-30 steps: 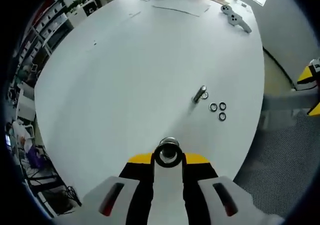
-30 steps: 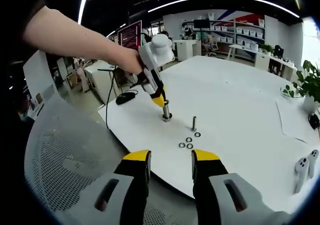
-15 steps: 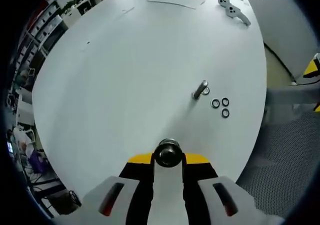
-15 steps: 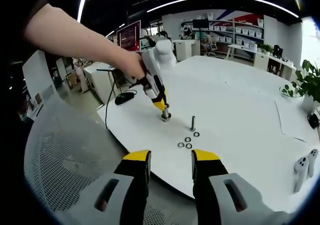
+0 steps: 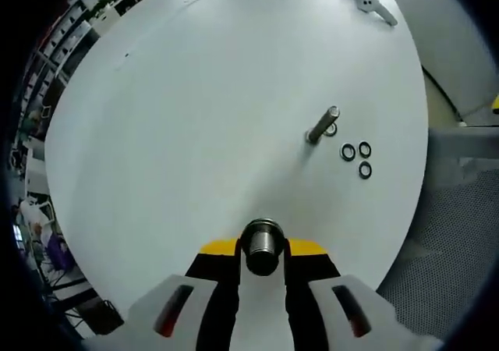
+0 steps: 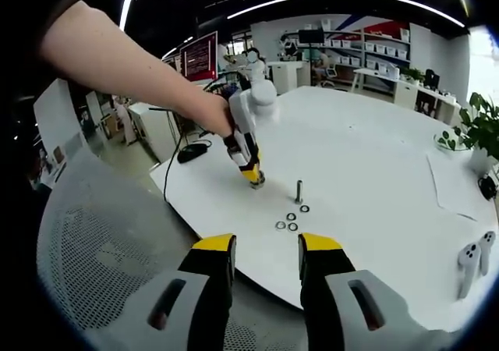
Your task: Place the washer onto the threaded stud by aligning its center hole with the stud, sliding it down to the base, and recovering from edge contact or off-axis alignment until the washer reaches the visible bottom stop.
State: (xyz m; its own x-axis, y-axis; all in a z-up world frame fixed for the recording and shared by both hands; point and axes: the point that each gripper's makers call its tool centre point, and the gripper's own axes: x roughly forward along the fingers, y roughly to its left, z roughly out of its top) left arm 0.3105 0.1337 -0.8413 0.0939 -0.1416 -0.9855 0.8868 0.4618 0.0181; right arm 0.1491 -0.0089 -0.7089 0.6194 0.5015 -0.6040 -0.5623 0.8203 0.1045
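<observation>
- Firstly, the left gripper (image 5: 263, 251) had its jaws pinched on a metal cylinder (image 5: 262, 244) over the white table (image 5: 179, 117).
- At 1 o'clock of it in the left gripper view stood the threaded stud (image 5: 323, 124), 1 washer (image 5: 332, 129) at its foot, 3 loose washers (image 5: 358, 158) just beyond.
- The right gripper (image 6: 263, 264) hung spread, holding nothing, at the table edge, well apart from the stud.

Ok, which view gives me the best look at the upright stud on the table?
The left gripper view: the stud stands large and unobstructed, one washer at its base. In the right gripper view the stud is small and distant, beside the left tongs.
</observation>
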